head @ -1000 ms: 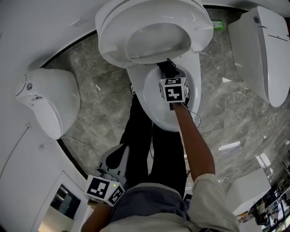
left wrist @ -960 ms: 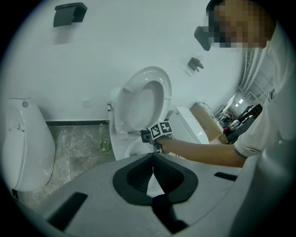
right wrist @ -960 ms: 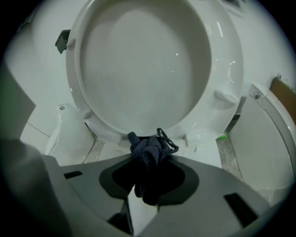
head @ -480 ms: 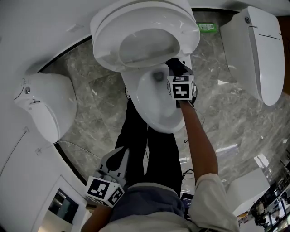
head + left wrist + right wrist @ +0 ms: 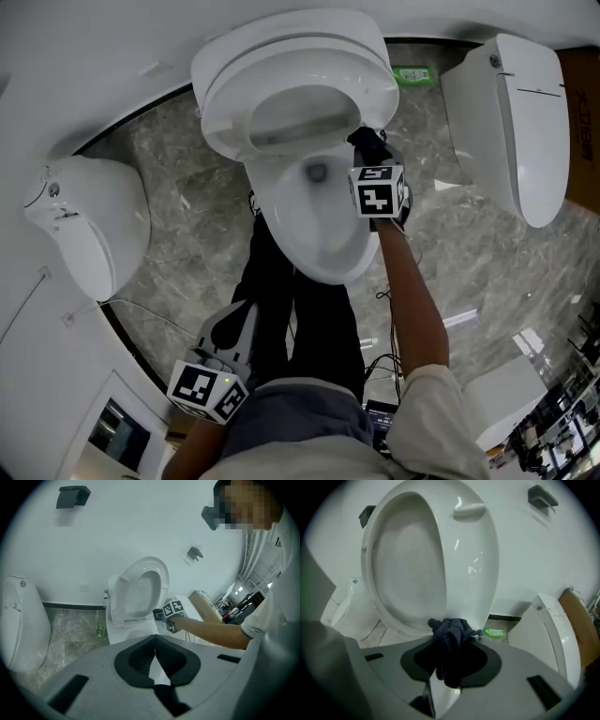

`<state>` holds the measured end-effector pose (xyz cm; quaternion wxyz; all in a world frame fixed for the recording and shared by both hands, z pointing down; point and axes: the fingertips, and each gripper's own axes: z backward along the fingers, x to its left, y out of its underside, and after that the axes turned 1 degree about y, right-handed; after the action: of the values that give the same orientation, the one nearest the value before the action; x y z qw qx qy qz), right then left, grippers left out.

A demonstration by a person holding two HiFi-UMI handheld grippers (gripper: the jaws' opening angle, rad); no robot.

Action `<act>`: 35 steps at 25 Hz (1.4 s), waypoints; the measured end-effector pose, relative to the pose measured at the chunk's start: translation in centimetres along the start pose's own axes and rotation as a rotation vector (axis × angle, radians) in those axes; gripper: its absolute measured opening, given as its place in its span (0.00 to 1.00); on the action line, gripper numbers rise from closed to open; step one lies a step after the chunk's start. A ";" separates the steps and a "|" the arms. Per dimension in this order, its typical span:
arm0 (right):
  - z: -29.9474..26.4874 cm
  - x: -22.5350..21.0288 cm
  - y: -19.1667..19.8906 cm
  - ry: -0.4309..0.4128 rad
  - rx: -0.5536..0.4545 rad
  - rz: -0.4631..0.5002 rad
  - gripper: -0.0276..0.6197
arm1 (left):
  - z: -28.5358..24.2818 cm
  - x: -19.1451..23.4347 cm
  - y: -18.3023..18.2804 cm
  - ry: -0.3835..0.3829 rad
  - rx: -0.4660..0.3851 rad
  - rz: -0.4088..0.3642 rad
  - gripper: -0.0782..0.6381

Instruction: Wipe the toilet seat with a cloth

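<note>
– Where's the cloth (image 5: 451,637)?

– It's in the right claw (image 5: 449,665). The claw is clamped on it. It's a dark, bunched-up rag, sticking out past the tips and hanging down between them.

– And is it on the toilet seat (image 5: 473,550)?

– The seat is tipped up, and the rag sits right at its lower edge, on the right side near the hinge. It looks to be touching the white ring there, though I can't swear how hard it presses.

– What about the bowl?

– The bowl (image 5: 323,262) is open just below. The person's right arm (image 5: 412,300) reaches out beside its right rim, and the marker cube (image 5: 377,190) on that claw faces up.

– And the other hand?

– The left claw (image 5: 155,644) is down by the person's waist, well away from the toilet. It's closed tight, tips together, with nothing in it.

– Anything else around?

– There are two more white toilets, one off to the left (image 5: 89,225) and one to the right (image 5: 511,122). The floor (image 5: 197,206) between them is grey marble. A small green object (image 5: 412,76) lies on the floor by the wall, just behind the raised seat.
</note>
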<state>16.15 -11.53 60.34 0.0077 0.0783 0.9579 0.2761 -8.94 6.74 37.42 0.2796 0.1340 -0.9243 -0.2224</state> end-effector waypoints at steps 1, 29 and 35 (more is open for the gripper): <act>0.4 -0.3 -0.4 0.006 -0.004 0.015 0.20 | 0.0 0.0 -0.1 0.001 -0.003 0.001 0.12; 12.2 1.4 -13.1 0.012 -0.163 0.085 0.20 | 4.8 1.9 -6.3 0.018 -0.117 -0.089 0.12; 16.6 3.4 -15.0 -0.055 -0.221 0.011 0.20 | 6.2 3.8 -9.6 -0.020 -0.161 -0.119 0.12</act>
<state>11.61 -14.78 38.37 0.0412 0.0896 0.9207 0.3776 -14.39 -0.88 29.85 0.2666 0.1637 -0.8965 -0.3136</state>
